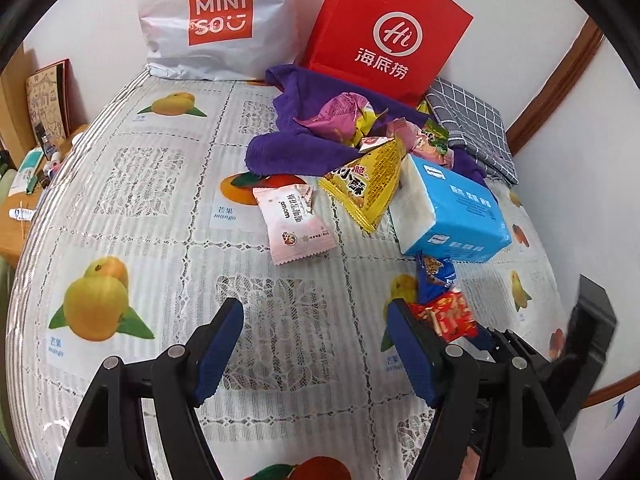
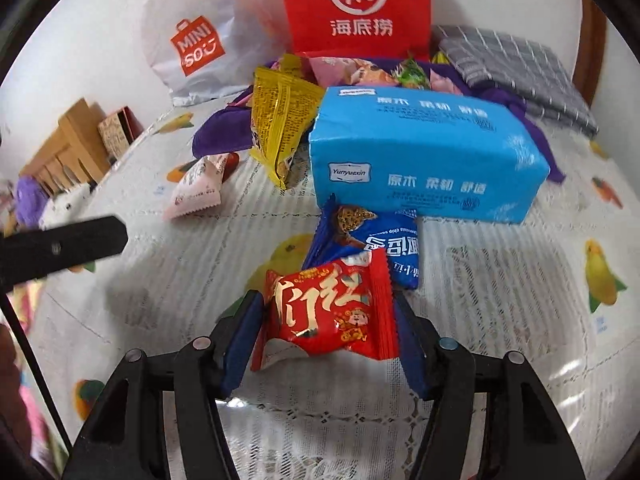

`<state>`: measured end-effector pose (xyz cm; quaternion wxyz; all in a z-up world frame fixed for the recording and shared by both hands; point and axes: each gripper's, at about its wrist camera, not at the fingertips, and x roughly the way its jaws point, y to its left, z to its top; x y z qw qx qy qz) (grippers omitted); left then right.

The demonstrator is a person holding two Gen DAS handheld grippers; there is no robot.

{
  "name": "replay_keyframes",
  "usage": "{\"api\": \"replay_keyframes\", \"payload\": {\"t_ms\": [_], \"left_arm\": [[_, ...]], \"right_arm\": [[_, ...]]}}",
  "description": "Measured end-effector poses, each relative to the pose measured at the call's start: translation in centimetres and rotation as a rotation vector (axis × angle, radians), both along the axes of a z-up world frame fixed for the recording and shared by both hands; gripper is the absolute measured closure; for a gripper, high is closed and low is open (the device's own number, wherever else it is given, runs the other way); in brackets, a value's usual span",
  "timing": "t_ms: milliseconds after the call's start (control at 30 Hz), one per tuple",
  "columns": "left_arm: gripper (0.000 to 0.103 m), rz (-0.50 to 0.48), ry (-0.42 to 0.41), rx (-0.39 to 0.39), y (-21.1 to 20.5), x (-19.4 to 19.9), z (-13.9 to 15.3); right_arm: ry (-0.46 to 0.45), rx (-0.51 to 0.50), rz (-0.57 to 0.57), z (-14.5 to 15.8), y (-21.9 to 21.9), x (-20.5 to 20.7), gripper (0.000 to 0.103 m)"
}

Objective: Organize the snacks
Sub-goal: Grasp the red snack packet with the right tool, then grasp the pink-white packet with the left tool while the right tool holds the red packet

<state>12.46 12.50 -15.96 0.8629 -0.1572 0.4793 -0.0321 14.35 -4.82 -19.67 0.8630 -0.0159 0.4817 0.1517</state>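
Note:
A red snack packet [image 2: 328, 308] with gold characters sits between the blue pads of my right gripper [image 2: 326, 300], which is shut on it just above the tablecloth. It partly overlaps a dark blue cookie packet [image 2: 384, 248] lying in front of a light blue tissue pack [image 2: 424, 152]. In the left wrist view the red snack packet [image 1: 446, 316] shows just right of my left gripper [image 1: 314, 308], which is open over bare cloth with nothing between its fingers. Further off lie a pink-white packet [image 1: 292, 220] and a yellow packet [image 1: 372, 184].
Several more snacks are piled on a purple cloth [image 1: 288, 148] before a red paper bag [image 1: 384, 28] and a white Miniso bag [image 1: 216, 20] against the wall. A grey checked cloth [image 1: 476, 132] lies at the back right. The fruit-print tablecloth [image 1: 160, 208] ends at the left edge.

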Motion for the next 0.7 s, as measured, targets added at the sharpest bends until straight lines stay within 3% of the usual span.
{"api": "replay_keyframes", "payload": {"t_ms": [167,400,567,700], "left_arm": [[0.031,0.004,0.006,0.04,-0.5,1.5,-0.5],[0.031,0.039,0.009,0.101,-0.9,5.5,-1.4],[0.032,0.098,0.047,0.139,-0.3,8.3,-3.1],[0.044,0.116,0.032,0.199,-0.5,9.1,-3.9]], "right_arm": [[0.044,0.124,0.004,0.3,-2.8,0.2,0.059],[-0.029,0.116,-0.002,1.7,-7.3,-0.1,0.059],[-0.049,0.087,-0.057,1.0,-10.9,1.4,0.059],[-0.028,0.066,-0.095,-0.4,-12.5,2.5,0.059]]}}
